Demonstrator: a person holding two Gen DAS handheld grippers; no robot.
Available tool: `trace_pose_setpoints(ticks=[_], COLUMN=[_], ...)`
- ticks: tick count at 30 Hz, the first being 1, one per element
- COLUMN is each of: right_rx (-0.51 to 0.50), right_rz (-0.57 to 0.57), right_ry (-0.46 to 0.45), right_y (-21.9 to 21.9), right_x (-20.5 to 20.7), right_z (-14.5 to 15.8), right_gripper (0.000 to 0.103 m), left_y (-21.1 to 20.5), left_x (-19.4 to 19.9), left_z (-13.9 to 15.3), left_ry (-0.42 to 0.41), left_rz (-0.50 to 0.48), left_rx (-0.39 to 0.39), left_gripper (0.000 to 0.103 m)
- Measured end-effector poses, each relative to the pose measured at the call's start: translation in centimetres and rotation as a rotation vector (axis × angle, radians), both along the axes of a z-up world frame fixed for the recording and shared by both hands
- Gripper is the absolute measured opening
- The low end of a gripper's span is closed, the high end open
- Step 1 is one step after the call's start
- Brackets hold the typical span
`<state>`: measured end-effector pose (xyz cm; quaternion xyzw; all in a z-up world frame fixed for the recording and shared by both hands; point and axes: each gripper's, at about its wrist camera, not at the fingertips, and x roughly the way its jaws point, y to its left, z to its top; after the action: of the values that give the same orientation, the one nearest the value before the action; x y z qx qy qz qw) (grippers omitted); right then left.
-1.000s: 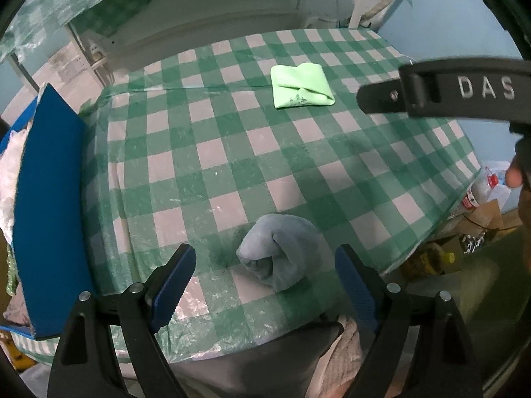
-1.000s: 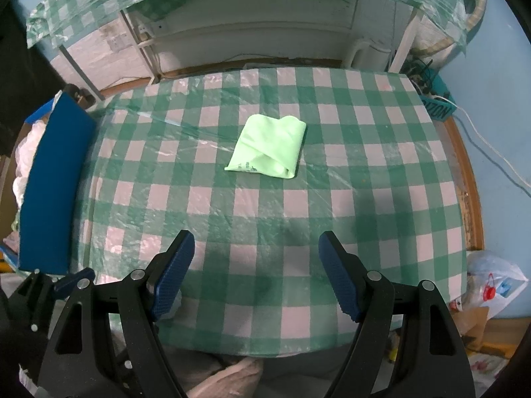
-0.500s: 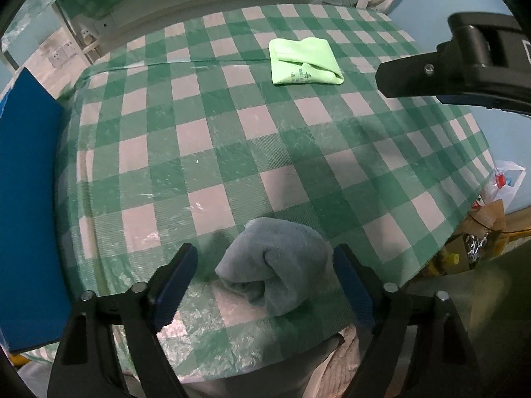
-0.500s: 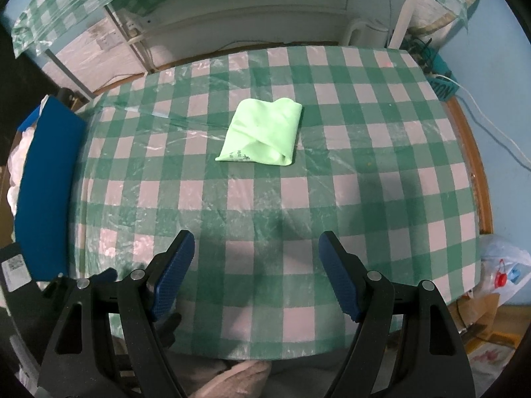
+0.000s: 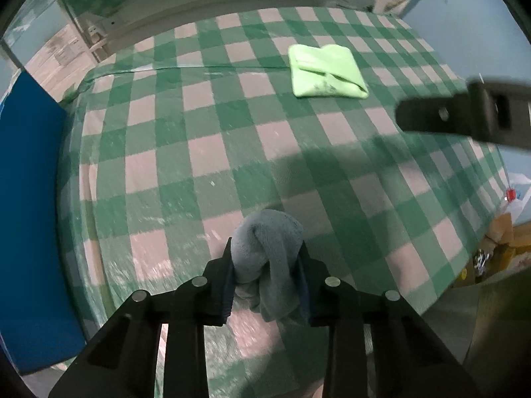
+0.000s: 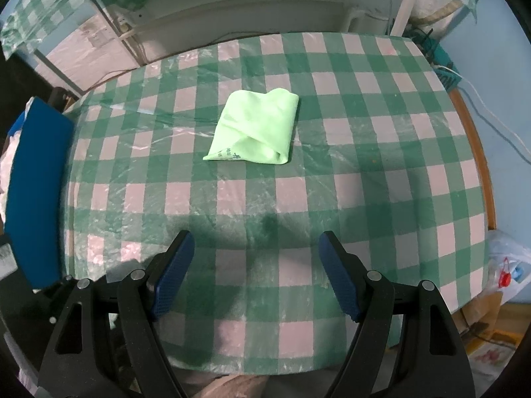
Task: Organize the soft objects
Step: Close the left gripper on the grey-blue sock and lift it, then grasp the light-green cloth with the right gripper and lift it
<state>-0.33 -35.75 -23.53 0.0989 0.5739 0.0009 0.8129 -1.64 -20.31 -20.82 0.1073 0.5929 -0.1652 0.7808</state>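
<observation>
Left gripper (image 5: pixel 265 278) clamped on a rolled grey-blue towel (image 5: pixel 267 258), jaws pressed into both sides of the bundle near the front edge of the checked tabletop (image 5: pixel 205 152). Right gripper (image 6: pixel 255 272) spread wide with nothing between the jaws, hovering over the near part of the tabletop. Folded light-green cloth (image 6: pixel 257 131) flat toward the far middle, well apart from both grippers. Blue panel (image 5: pixel 30 199) along the left edge.

Risks, judged from here:
- Loose tail of the towel hanging below the jaws; likely to unroll or slide free on a quick lift, since only the soft outer layers appear pinched.
- Clear plastic sheet (image 6: pixel 186 126) over the checked covering wrinkled and slippery; could drag or bunch if the towel is slid rather than lifted.
- Towel close to the front edge; could fall off toward the floor if dropped.
- Right gripper crossing the left wrist view on the right; possible collision between the two on a shared path toward the green cloth.
</observation>
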Motion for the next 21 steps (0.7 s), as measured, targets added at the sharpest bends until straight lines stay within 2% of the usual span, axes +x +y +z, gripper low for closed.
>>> trace_pose_setpoints(ticks=[10,21], right_rx=[-0.026,-0.035], right_rz=[-0.017,-0.009], right_ry=[-0.022,-0.032], right_y=[-0.5,-0.5], right_x=[3.1,7.5], right_z=[-1.3,-3.1], right_gripper=[0.077,0.077], left_y=[1.5,2.4], left_x=[4.1,7.7], left_z=[-0.1,-0.2], left_ry=[0.007,-0.044], left_rz=[0.102,0.158], left_rx=[-0.033,0.024], left_gripper=[0.030,0.030])
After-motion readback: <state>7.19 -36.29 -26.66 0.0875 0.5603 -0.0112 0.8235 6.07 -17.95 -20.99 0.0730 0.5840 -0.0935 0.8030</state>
